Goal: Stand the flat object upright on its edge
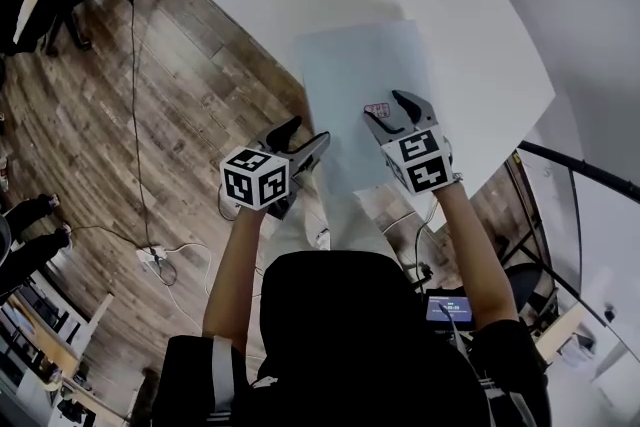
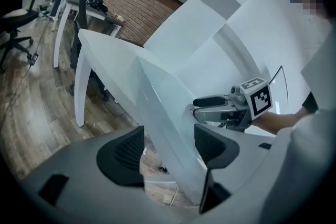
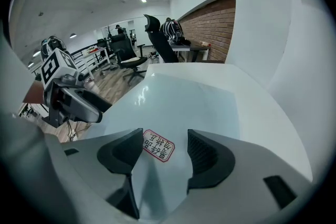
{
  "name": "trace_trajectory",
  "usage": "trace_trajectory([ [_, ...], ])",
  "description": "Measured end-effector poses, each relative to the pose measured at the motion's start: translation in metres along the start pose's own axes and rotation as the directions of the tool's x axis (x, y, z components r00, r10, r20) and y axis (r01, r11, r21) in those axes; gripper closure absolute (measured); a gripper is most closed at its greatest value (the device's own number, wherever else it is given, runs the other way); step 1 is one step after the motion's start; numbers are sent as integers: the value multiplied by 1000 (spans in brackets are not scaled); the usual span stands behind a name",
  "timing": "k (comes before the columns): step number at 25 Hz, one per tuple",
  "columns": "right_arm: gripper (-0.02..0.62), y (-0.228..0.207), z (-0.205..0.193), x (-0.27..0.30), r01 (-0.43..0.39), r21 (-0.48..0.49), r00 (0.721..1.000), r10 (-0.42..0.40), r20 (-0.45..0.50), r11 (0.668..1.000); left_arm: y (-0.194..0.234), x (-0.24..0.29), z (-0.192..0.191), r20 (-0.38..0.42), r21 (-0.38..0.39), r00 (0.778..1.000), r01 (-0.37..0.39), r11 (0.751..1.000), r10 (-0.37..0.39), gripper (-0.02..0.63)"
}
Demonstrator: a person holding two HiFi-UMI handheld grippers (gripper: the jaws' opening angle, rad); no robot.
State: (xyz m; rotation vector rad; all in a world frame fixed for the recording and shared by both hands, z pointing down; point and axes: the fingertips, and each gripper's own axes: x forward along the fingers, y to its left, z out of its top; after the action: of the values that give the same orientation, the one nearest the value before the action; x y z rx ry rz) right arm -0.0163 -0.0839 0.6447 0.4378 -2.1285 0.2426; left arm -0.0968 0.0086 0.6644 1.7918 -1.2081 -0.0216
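White table (image 1: pixel 470 5) fills the upper right of the head view, wood floor (image 1: pixel 150 115) to the left. A pale flat sheet (image 1: pixel 360 65) sits at centre frame, far part over the table, near part jutting past the table edge toward the person; can't tell if it lies fully flat.

The sheet looks thin, light and glossy, so likely slippery and a bit bendy. Best taken by the two side edges low down, not the face.

Left gripper (image 1: pixel 308 133) is at the sheet's left edge, released: jaws apart, sheet passing between them, pads not clamping. Right gripper (image 1: pixel 386 107) is over the sheet's face, also released, jaws straddling a small red label (image 3: pixel 157 145).

There is bare tabletop beyond the sheet to stand it on. Risk is the overhanging end tipping off toward the floor.
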Motion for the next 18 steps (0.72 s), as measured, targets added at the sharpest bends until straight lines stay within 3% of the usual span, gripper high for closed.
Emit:
trace_trajectory([
  [9, 308, 12, 0, -1, -40, -28, 999, 40, -11, 999, 4, 10, -6, 16, -106, 998, 58, 993, -57, 286],
  [18, 308, 21, -1, -2, -62, -35, 998, 62, 2, 997, 5, 17, -12, 63, -215, 989, 145, 966, -135, 262],
])
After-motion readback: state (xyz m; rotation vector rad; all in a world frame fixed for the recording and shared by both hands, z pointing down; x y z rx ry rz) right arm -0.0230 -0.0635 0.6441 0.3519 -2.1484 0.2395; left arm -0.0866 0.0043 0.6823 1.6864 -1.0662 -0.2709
